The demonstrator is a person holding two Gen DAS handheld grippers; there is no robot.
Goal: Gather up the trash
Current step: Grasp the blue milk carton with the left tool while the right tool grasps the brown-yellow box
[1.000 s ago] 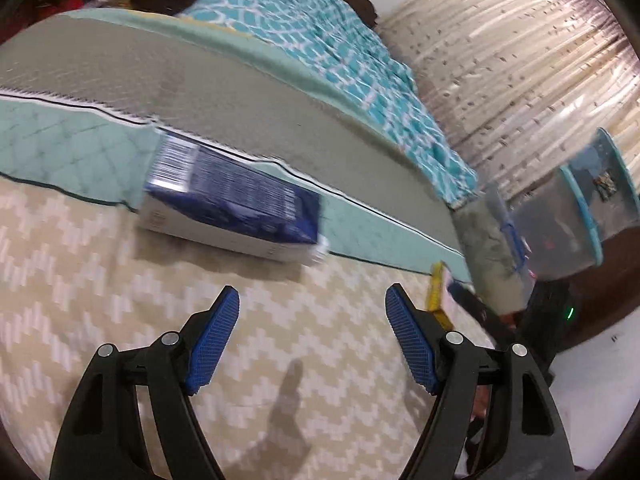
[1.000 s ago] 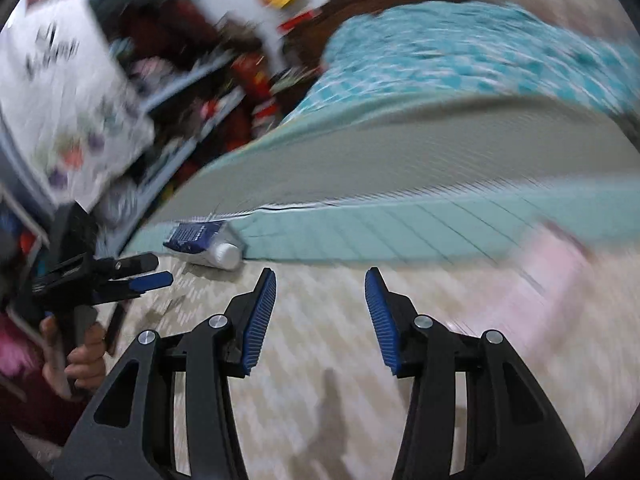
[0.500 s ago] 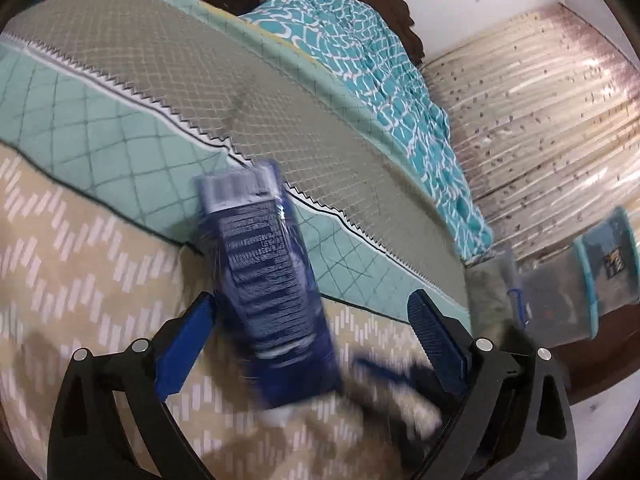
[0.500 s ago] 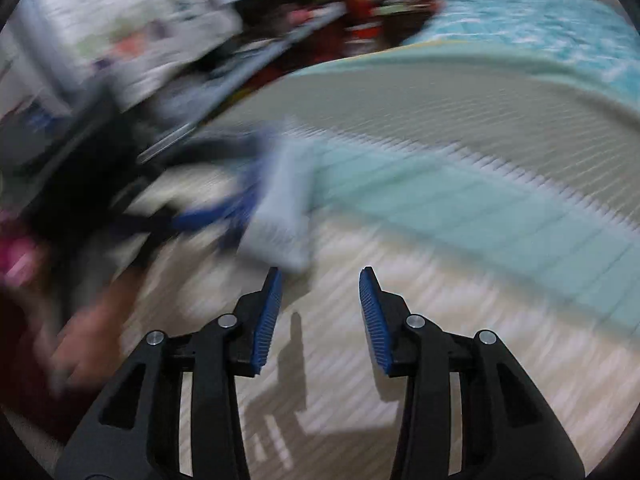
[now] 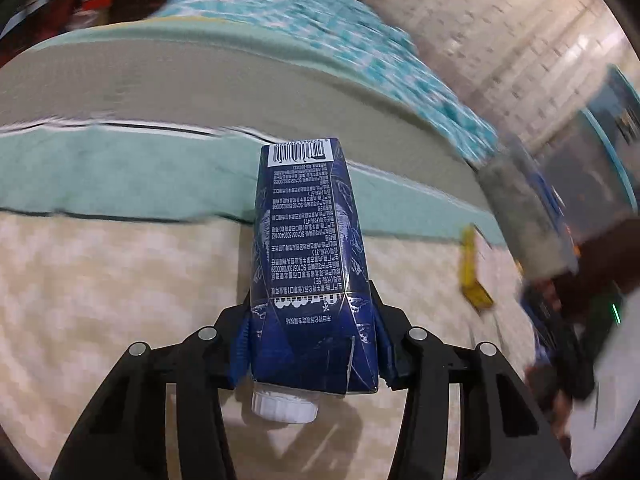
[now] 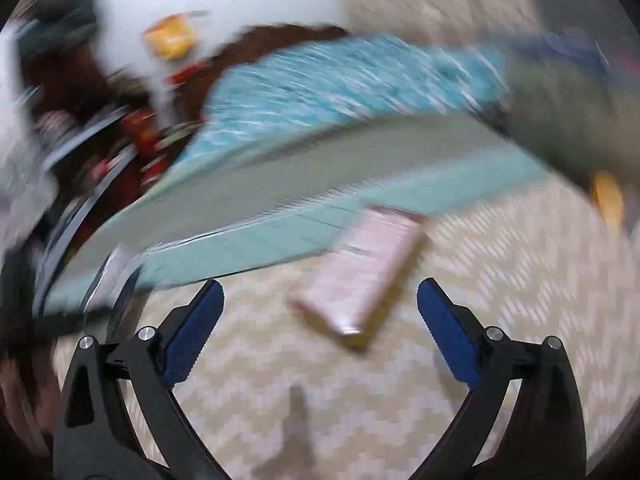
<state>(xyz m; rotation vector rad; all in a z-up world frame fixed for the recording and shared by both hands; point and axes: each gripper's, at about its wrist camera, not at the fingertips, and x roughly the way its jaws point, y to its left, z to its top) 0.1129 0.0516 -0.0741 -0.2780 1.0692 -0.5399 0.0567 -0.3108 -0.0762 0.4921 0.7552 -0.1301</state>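
Left gripper (image 5: 312, 344): closed on the dark blue carton (image 5: 310, 264), pads pressing both sides near its capped end; the white cap (image 5: 285, 403) points back toward the camera, the barcode end away.
Carton: held above the cream zigzag bedcover (image 5: 120, 300); whether its far end touches the bed is unclear.
Right gripper (image 6: 320, 328): wide open, holding nothing, aimed at the pink box (image 6: 364, 276) lying flat on the bedcover just ahead.
Step in hand: judged to be carrying the carton to a bin while lining up on the pink box.
Doing it well: keep the squeeze steady, since thin carton walls buckle; straddle the pink box across its narrow width before closing.
Other trash: a yellow wrapper (image 5: 472, 276) near the bed's edge.
Bin: a blurred grey container (image 5: 520, 216) beyond it, probably.
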